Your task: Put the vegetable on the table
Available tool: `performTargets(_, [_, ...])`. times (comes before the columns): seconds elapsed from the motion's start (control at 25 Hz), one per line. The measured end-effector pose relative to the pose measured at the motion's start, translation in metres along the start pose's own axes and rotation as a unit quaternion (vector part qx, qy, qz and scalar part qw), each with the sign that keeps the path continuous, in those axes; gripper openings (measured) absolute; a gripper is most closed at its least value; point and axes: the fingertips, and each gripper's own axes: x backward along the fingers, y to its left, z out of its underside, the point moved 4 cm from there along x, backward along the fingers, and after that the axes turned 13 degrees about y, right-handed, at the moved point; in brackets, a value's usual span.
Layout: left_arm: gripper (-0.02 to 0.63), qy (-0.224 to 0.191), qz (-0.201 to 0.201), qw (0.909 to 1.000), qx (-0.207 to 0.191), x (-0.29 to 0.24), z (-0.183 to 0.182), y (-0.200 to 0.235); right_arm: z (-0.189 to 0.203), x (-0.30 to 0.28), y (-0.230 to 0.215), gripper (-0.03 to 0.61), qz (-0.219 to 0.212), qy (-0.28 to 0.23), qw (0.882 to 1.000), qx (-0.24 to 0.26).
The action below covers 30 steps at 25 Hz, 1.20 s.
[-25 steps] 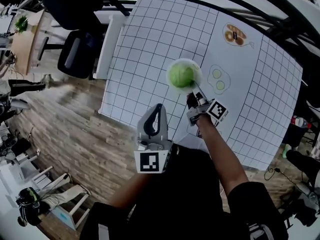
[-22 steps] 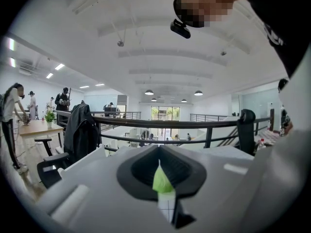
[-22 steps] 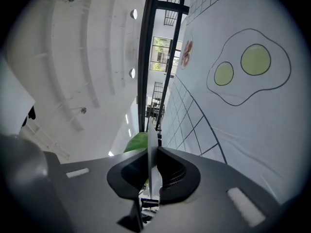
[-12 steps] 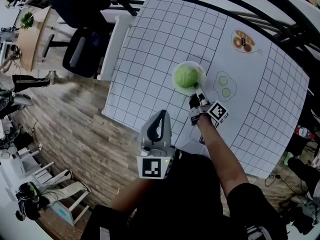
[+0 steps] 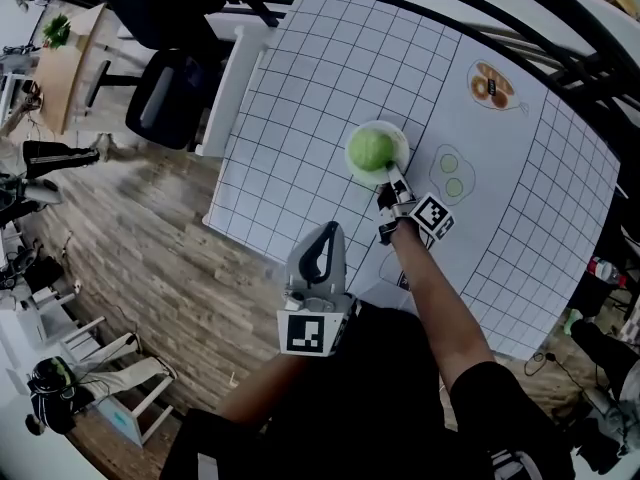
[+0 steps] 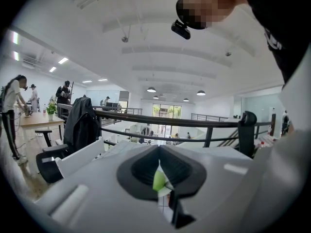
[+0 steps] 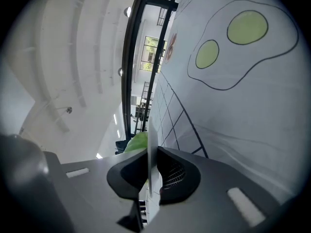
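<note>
Starting at the left of the head view, a dark office chair [image 5: 165, 108] stands on the wooden floor [image 5: 150, 258], well to the left of the white plate [image 5: 400, 138] and just off the counter's [image 5: 300, 88] edge. The counter is covered in a white cloth with a black grid.

The left tool [image 5: 325, 230] is held below and left of the plate, well apart from it, out over the floor beside the counter's near edge. Its marker cube [image 5: 308, 333] is close to the person's body. In the left gripper view this tool [image 6: 160, 174] is clenched with nothing gripped. The pads meet, and only a narrow slit shows a sliver of green far beyond.

The round green vegetable [image 5: 370, 150] sits in the middle of the plate, over the gridded part of the counter. Whether the plate rests on the cloth or hangs just above it cannot be told.

The right tool [image 5: 393, 176] reaches up to the plate's lower right rim and is clamped on it, its marker cube [image 5: 432, 216] just behind. In the right gripper view the plate's rim [image 7: 148, 130] runs as a thin white edge between the closed pads of that tool [image 7: 148, 171]. The vegetable [image 7: 137, 142] shows green just past them.

Right of the plate, just beside it, is a printed outline with two pale green circles [image 5: 447, 175]. A second print with brown shapes [image 5: 492, 86] lies above and further right.
</note>
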Motion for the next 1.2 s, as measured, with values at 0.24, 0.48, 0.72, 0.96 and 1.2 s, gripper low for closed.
performTargets(0.24, [0.008,-0.006,0.0,0.9998,0.021,-0.002,-0.005,0.005,-0.002,-0.005,-0.007,0.026,0.009,-0.006,1.0,-0.029])
performTargets(0.48, [0.008,-0.001,0.007,0.9997,0.025,-0.002,-0.011,0.005,0.003,-0.009,-0.017,0.026,0.024,-0.006,0.998,-0.059])
performTargets(0.72, [0.008,0.0,0.015,0.9996,0.024,0.003,-0.016,0.009,0.003,-0.009,-0.023,0.021,0.05,-0.013,0.994,-0.091])
performTargets(0.96, [0.008,0.002,0.023,0.9989,0.04,0.012,-0.016,0.008,0.003,-0.006,-0.024,0.035,0.089,0.024,0.991,-0.093])
performTargets(1.2, [0.008,-0.015,0.048,0.9977,0.045,0.033,-0.025,-0.004,0.007,0.002,-0.02,0.114,0.134,0.046,0.987,-0.072])
